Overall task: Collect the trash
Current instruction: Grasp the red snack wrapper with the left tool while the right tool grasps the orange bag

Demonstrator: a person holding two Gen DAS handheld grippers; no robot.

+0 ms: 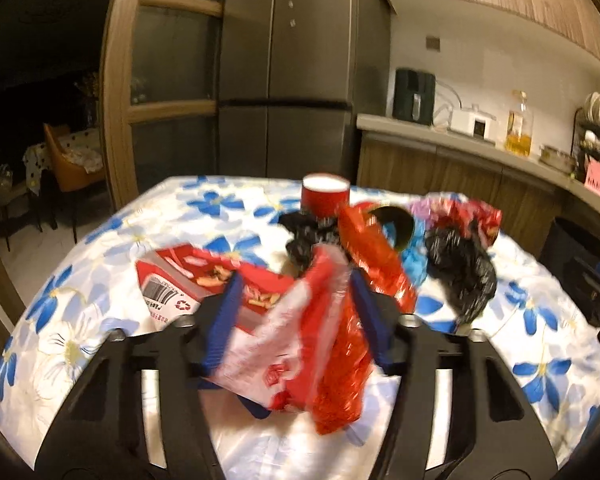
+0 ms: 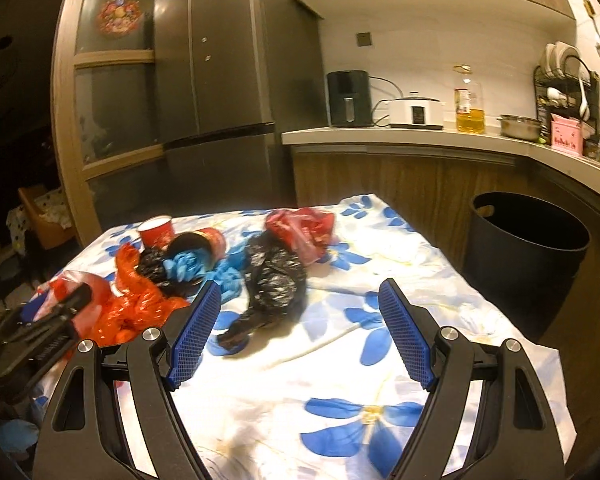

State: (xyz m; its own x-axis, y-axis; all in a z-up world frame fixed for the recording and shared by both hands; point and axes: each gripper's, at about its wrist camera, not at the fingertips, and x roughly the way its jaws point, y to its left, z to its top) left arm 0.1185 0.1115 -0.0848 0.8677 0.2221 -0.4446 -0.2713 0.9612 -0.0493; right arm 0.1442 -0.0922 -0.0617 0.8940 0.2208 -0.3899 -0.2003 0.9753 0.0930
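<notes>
My left gripper (image 1: 296, 280) is shut on a red and white plastic bag (image 1: 300, 344) and holds it above the flowered table (image 1: 80, 320). A red snack box (image 1: 188, 280) lies behind it. Further back lie a red paper cup (image 1: 326, 196), black bags (image 1: 460, 264) and more red wrappers (image 1: 472, 216). My right gripper (image 2: 300, 292) is open and empty above the table, just in front of a crumpled black bag (image 2: 274, 280). In the right wrist view the left gripper (image 2: 40, 328) shows at the left by an orange-red bag (image 2: 136, 304), with a tipped red cup (image 2: 204, 244) and blue gloves (image 2: 188, 266).
A black trash bin (image 2: 524, 256) stands on the floor right of the table. A kitchen counter (image 2: 420, 136) with an air fryer, cooker, oil bottle and dish rack runs behind. A grey fridge (image 2: 220, 100) stands at the back.
</notes>
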